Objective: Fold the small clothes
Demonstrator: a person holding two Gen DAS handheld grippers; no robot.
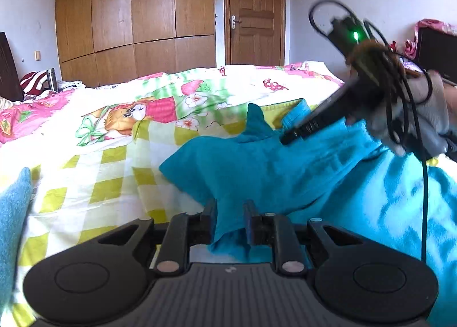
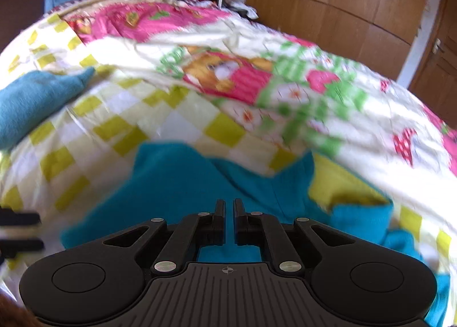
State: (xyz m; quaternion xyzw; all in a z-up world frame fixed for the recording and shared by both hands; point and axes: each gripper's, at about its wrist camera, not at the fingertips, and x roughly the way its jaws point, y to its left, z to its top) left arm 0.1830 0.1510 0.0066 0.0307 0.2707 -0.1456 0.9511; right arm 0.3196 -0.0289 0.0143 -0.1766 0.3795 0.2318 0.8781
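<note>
Left tongs (image 1: 228, 213) pinch teal garment (image 1: 257, 167) (lifted fold); right tongs (image 2: 229, 207) nearly closed, empty.

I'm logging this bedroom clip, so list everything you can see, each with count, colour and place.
Garment: one, teal with yellow lining, on the bed, pinched by both grippers.
Quilt: one, white with yellow checks and pink cartoon prints, covering the bed.
Folded blue cloth: one, blue, on the quilt away from the garment.
Wardrobe: one, brown wood, back wall.
Door: one, brown wood, beside the wardrobe.
Striped cloth: one, red and white, beyond the bed.
Left gripper: black, shut on a garment fold.
Right gripper: black, shut on the garment.
Gloved hand: grey, holding the right gripper.
</note>
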